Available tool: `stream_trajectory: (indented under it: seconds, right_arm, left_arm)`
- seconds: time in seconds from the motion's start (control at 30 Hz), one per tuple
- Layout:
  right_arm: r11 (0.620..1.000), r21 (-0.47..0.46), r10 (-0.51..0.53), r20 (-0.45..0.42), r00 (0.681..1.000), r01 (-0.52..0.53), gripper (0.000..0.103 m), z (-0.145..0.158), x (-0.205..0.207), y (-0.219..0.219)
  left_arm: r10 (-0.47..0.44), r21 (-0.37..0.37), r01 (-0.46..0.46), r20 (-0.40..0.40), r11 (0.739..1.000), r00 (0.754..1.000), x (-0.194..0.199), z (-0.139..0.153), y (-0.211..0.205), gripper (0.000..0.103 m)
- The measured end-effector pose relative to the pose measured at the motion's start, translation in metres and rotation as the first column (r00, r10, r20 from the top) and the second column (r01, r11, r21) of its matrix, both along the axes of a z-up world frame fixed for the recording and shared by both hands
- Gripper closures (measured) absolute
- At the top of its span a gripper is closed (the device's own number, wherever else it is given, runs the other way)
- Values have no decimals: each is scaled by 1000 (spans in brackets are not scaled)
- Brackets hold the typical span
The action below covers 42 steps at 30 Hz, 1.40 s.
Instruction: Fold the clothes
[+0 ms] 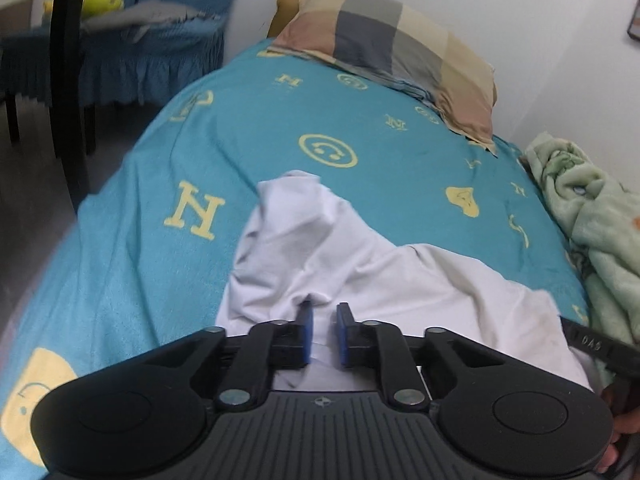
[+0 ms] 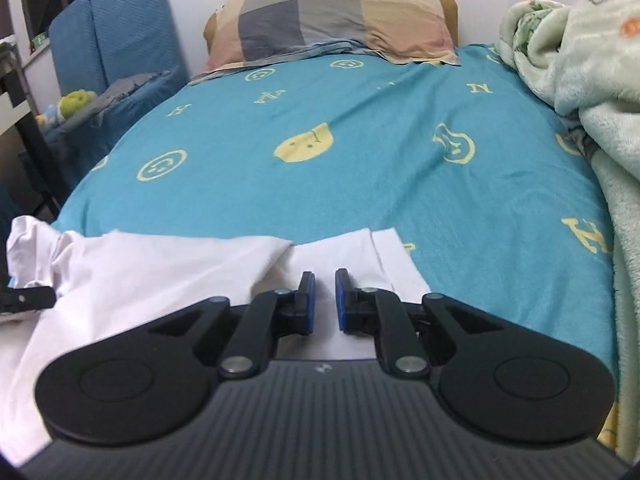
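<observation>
Left gripper [image 1: 323, 320]: blue-padded jaws stand a narrow gap apart, low over the near part of the white garment. White cloth bunches up right at the pad tips; whether any fold is caught between them cannot be told.
Right gripper [image 2: 324, 289]: jaws likewise a narrow gap apart, nothing seen between the pads. It hovers over the right end of the garment; contact with the cloth cannot be told.
White garment [image 1: 360, 264]: lies at the near edge of the bed. In the left wrist view it is humped and creased, with one lobe reaching toward the far end. In the right wrist view its right part lies flat with a straight hemmed edge, the left part rumpled.
Bedsheet [image 2: 360, 168]: turquoise, printed with yellow faces and letters; covers the bed under the garment.
Pillow [image 2: 336, 16]: checked in grey, beige and pink, at the far end against the wall.
Blanket [image 2: 580, 60]: pale green fleece, heaped along the right side of the bed.
Blue chair [image 2: 116, 28]: left of the bed, with a soft toy [image 2: 74, 102] on the seat.
</observation>
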State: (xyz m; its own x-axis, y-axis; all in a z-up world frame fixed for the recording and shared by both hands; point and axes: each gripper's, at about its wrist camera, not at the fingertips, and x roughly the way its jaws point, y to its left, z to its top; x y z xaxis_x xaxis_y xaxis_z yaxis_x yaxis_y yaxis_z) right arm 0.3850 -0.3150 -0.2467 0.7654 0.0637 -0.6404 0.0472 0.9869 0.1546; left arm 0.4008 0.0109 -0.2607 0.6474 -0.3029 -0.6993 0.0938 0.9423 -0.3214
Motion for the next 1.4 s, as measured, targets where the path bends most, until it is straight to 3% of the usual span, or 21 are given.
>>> stream_trajectory:
  seconds: [0.13, 0.27, 0.33, 0.63, 0.9, 1.0, 1.07, 1.17, 1.23, 1.33, 1.4]
  right_arm:
    - [1000, 22, 5, 7, 1000, -5, 91, 6, -5, -1]
    - [998, 68, -9, 15, 1000, 8, 85, 23, -24, -4]
    - [997, 73, -15, 28, 999, 13, 85, 35, -39, -4]
    - [993, 118, -20, 90, 996, 10, 85, 89, -118, -1]
    - [989, 147, -2, 130, 991, -17, 85, 109, -194, 9]
    - [985, 173, -1, 130, 992, -22, 85, 107, -208, 10]
    - [980, 197, -2, 125, 992, -23, 85, 105, -212, 10]
    - [972, 233, -3, 118, 993, -25, 85, 100, -219, 9]
    - [966, 257, -3, 114, 994, -26, 85, 98, -223, 9]
    - [956, 292, -4, 107, 994, -28, 73, 94, -230, 9]
    - [949, 315, -4, 102, 995, -29, 39, 91, -234, 9]
  left_arm:
    - [-17, 29, 16, 8, 999, 1000, -2, 6, -4, 87]
    - [-44, 94, 39, 53, 995, 998, -26, 28, -17, 62]
    - [-56, 129, 44, 87, 991, 995, -44, 41, -22, 58]
    - [-87, 119, 69, 148, 991, 985, -126, 90, -37, 52]
    - [-114, 147, 87, 188, 985, 975, -207, 115, -43, 44]
    - [-113, 144, 86, 195, 986, 974, -233, 122, -42, 37]
    - [-111, 131, 85, 206, 988, 972, -250, 124, -40, 20]
    - [-121, 114, 97, 231, 989, 966, -267, 120, -38, 2]
    - [-133, 105, 111, 236, 988, 963, -270, 115, -38, 0]
    - [-130, 44, 123, 198, 991, 972, -261, 104, -35, 0]
    - [-98, -59, 107, 148, 992, 984, -249, 94, -25, 0]
